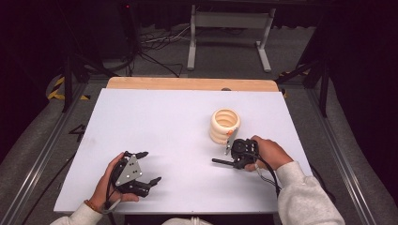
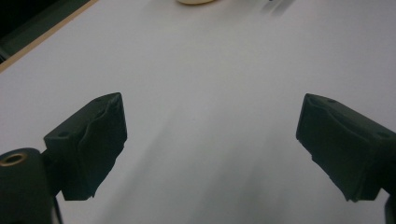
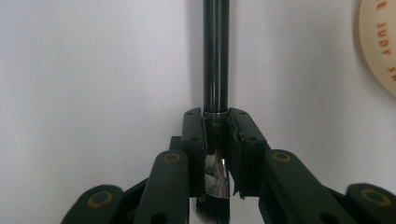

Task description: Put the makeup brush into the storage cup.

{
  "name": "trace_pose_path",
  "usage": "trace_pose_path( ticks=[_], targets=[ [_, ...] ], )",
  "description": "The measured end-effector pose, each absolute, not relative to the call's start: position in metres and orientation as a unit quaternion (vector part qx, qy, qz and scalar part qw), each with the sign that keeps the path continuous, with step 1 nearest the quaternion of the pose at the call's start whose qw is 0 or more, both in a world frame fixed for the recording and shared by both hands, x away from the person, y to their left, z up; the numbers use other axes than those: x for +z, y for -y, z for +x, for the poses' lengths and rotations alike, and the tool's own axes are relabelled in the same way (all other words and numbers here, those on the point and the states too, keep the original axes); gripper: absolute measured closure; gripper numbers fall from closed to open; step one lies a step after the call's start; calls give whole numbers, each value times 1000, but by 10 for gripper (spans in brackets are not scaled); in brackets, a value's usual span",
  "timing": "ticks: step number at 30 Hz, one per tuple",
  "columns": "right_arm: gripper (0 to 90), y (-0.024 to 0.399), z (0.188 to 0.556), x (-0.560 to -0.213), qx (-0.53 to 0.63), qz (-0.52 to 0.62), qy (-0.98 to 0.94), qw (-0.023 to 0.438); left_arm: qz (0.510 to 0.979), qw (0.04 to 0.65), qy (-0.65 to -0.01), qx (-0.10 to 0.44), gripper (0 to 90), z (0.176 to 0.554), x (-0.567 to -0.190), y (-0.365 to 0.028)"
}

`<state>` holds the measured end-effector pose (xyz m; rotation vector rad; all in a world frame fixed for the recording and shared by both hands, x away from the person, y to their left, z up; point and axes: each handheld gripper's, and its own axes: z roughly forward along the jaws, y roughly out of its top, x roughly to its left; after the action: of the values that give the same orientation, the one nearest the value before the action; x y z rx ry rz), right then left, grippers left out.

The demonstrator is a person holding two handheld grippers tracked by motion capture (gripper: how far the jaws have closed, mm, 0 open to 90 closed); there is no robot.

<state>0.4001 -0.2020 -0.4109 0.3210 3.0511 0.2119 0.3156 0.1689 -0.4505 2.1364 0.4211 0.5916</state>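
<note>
My right gripper (image 1: 233, 161) is shut on a brush (image 1: 220, 161) at the table's right, just in front of a cream ribbed holder (image 1: 225, 125). In the right gripper view the jaws (image 3: 215, 121) clamp the brush at its shiny ferrule. The black handle (image 3: 215, 56) runs straight ahead and the dark bristles (image 3: 213, 212) point back toward the hand. The cream holder (image 3: 379, 51) sits at the right edge of that view, with printed letters on it. My left gripper (image 1: 150, 166) rests open at the front left, with nothing between its jaws (image 2: 210, 140).
The white table top (image 1: 155, 122) has a wooden strip (image 1: 187, 83) along its far edge. Beyond it stand a white frame's legs (image 1: 230, 28) and loose cables (image 1: 155, 47) on the floor. The holder's base (image 2: 195, 1) shows at the top of the left gripper view.
</note>
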Motion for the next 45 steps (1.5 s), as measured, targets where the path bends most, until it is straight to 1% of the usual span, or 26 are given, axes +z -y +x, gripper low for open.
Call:
trace_pose_path(
  ticks=[3,6,7,11,14,17,20,22,23,25,26,27,28,32,34,36,37,38,40,41,42,45],
  targets=[
    [781,200,399,-406,77,105,-991,32,866,395,-157,262,111,316,-452,-154],
    [781,195,398,-400,86,99,-991,34,874,372,-124,286,137,316,-455,-137],
    [781,193,398,-398,93,96,-991,31,875,362,-117,301,144,316,-455,-130],
    [781,185,396,-391,110,94,-989,31,875,347,-82,328,166,320,-457,-110],
    [781,176,395,-386,118,91,-988,30,872,330,-55,357,213,319,-459,-94],
    [781,162,394,-381,123,84,-988,25,865,324,-28,383,232,319,-459,-80],
    [782,146,393,-378,116,73,-990,22,861,322,-22,393,254,318,-459,-72],
    [781,136,394,-377,111,68,-991,23,862,311,-3,400,282,319,-458,-69],
    [781,131,394,-377,110,68,-991,24,857,321,-9,404,290,318,-459,-67],
    [781,121,395,-377,110,69,-991,20,857,318,-5,406,325,319,-458,-67],
    [782,115,396,-377,112,69,-991,22,852,332,-15,405,340,318,-460,-66],
    [782,111,397,-377,116,77,-990,18,850,332,-15,410,363,319,-460,-66],
    [782,106,397,-377,118,79,-990,13,855,304,-4,421,394,320,-457,-68],
    [781,85,401,-379,113,87,-990,19,846,288,11,449,505,321,-459,-67],
    [782,78,404,-378,112,88,-990,22,841,280,19,463,540,321,-461,-67],
    [781,75,404,-378,113,85,-990,21,843,276,24,461,592,322,-462,-66],
    [781,69,406,-378,114,82,-990,18,845,256,34,468,596,323,-464,-66],
    [782,68,406,-378,114,85,-990,17,844,261,34,467,601,323,-466,-65],
    [782,65,408,-378,114,93,-989,17,844,239,43,478,632,324,-466,-65],
    [782,64,409,-378,106,92,-990,17,844,239,43,478,652,324,-466,-65],
    [782,64,409,-378,106,92,-990,17,844,243,43,476,652,324,-467,-64],
    [782,62,410,-380,105,97,-990,19,848,218,53,481,720,325,-466,-63]
  ],
)
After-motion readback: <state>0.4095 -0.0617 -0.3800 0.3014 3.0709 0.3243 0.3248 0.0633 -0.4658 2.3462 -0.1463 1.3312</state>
